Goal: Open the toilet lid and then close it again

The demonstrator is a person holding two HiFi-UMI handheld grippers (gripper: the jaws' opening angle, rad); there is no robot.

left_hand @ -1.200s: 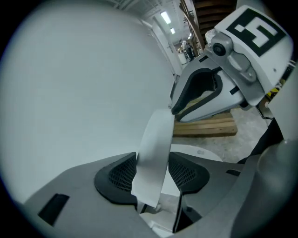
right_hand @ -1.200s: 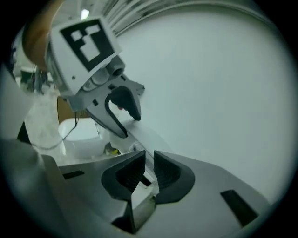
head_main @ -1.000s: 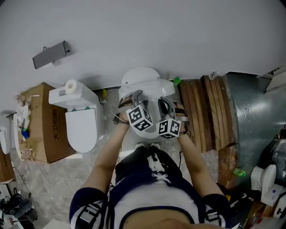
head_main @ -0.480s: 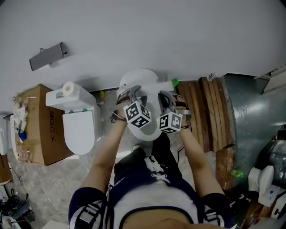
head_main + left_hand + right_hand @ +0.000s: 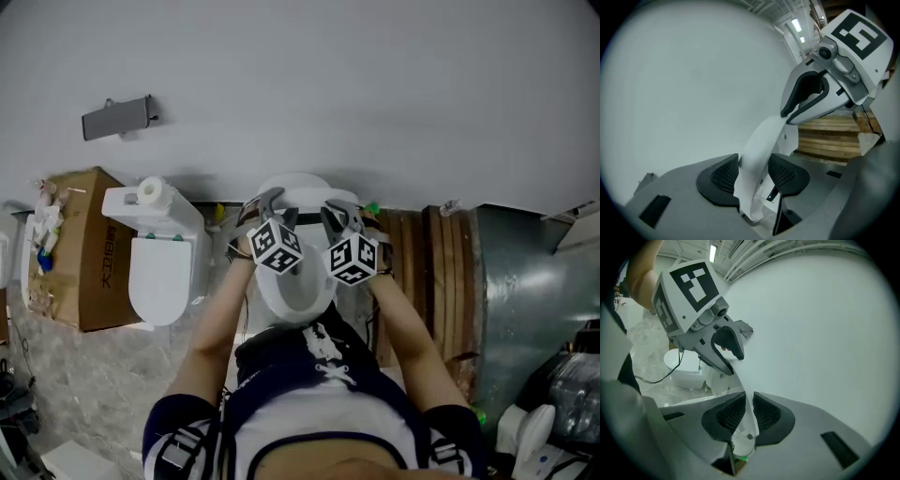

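Observation:
The white toilet (image 5: 295,286) stands straight ahead against the wall, its lid (image 5: 302,187) raised nearly upright. Both grippers hold the lid's top edge side by side. My left gripper (image 5: 267,199) has the thick edge of the lid (image 5: 757,140) filling the gap between its wide-set pads; its jaws (image 5: 752,176) have just been closing a little. My right gripper (image 5: 336,211) pinches the thin lid rim (image 5: 745,385) between its pads (image 5: 749,414); its jaws have just been opening slightly, and the rim is still between them.
A second white toilet (image 5: 161,262) with a paper roll (image 5: 150,190) on its tank stands to the left, beside a cardboard box (image 5: 66,244). Wooden planks (image 5: 422,272) and a grey metal panel (image 5: 525,281) lie to the right. The white wall is close behind the lid.
Both grippers have moved up and towards the wall together, and the lid has swung up with them from a low tilt to nearly upright.

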